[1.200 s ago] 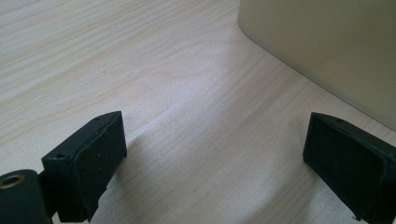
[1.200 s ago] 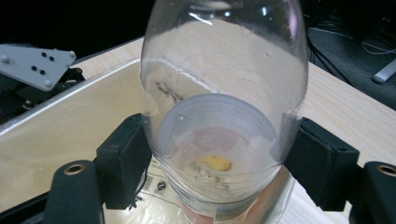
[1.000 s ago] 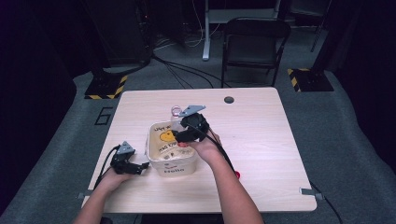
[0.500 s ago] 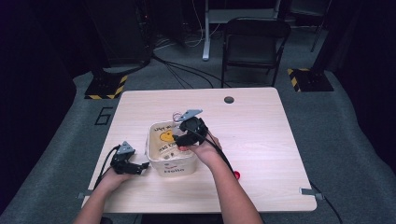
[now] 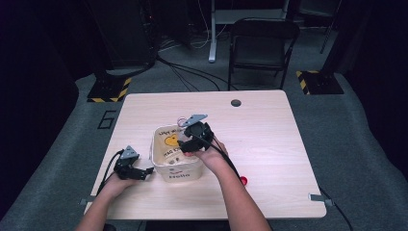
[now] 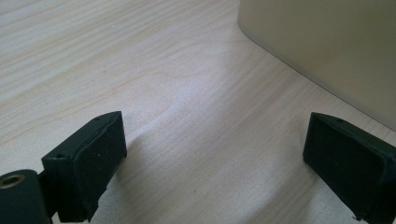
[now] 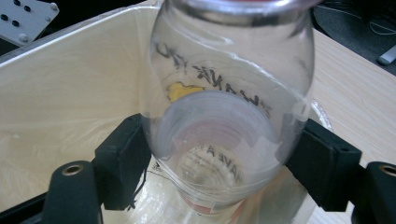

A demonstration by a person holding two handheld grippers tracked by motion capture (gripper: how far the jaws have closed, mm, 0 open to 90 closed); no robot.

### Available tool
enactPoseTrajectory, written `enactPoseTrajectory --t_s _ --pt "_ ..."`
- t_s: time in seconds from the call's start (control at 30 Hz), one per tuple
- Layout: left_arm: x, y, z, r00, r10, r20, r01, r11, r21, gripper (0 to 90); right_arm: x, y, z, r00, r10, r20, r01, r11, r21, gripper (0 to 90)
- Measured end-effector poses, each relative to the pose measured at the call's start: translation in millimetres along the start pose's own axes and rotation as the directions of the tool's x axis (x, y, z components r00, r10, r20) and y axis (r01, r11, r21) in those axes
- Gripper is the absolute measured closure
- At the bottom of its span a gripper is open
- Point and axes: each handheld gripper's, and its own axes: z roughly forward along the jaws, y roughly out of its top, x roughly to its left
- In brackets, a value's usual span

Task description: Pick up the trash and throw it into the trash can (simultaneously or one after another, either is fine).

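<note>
A cream plastic bin (image 5: 188, 174) with a yellow print and dark lettering stands on the wooden table (image 5: 269, 144). My right gripper (image 5: 186, 144) hangs over the bin's right side, shut on a clear glass jar (image 7: 229, 93). Both black pads (image 7: 122, 163) press on the jar's sides, and its base faces the camera. Behind the jar lies the bin's inner wall (image 7: 70, 93). My left gripper (image 5: 146, 172) rests low on the table just left of the bin, open. In its own view the left gripper (image 6: 215, 163) holds nothing, and the bin's outer wall (image 6: 327, 46) is close at its upper right.
A small red cap (image 5: 244, 181) lies on the table beside the right forearm. A round cable hole (image 5: 235, 103) sits near the table's far edge. A dark chair (image 5: 262, 43) stands beyond the table. Bare wood stretches to the right of the bin.
The right gripper with the jar has shifted only slightly over the bin. The left gripper has stayed where it was.
</note>
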Motion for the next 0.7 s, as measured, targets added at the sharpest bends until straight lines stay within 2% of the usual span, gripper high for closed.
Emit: enactPoseTrajectory --t_s 0.1,0.2,0.27,0.53,0.7 --pt "0.0 0.1 0.1 1.0 0.002 -0.001 -0.002 1.0 -0.001 5.9 -1.5 -0.5 -1.8 0.9999 -0.012 0.002 0.012 1.0 -0.019 23.1" --pt "-0.1 0.1 0.1 1.0 0.001 -0.001 -0.001 1.0 0.0 5.9 -0.7 -1.3 -3.5 1.0 0.002 -0.003 -0.002 1.0 -0.015 22.6" --pt "0.0 0.1 0.1 1.0 0.002 -0.001 -0.002 1.0 -0.001 5.9 -1.6 -1.8 -4.5 0.9998 -0.021 -0.005 0.02 1.0 -0.015 22.0" --pt "0.0 0.1 0.1 1.0 0.001 -0.001 -0.001 1.0 -0.001 6.0 0.8 -3.4 -8.0 1.0 -0.001 0.001 0.001 1.0 -0.028 21.7" --pt "-0.1 0.1 0.0 1.0 0.001 -0.001 -0.001 1.0 0.0 5.9 -0.1 -4.6 -12.0 1.0 -0.01 0.001 0.01 0.999 -0.035 21.6"
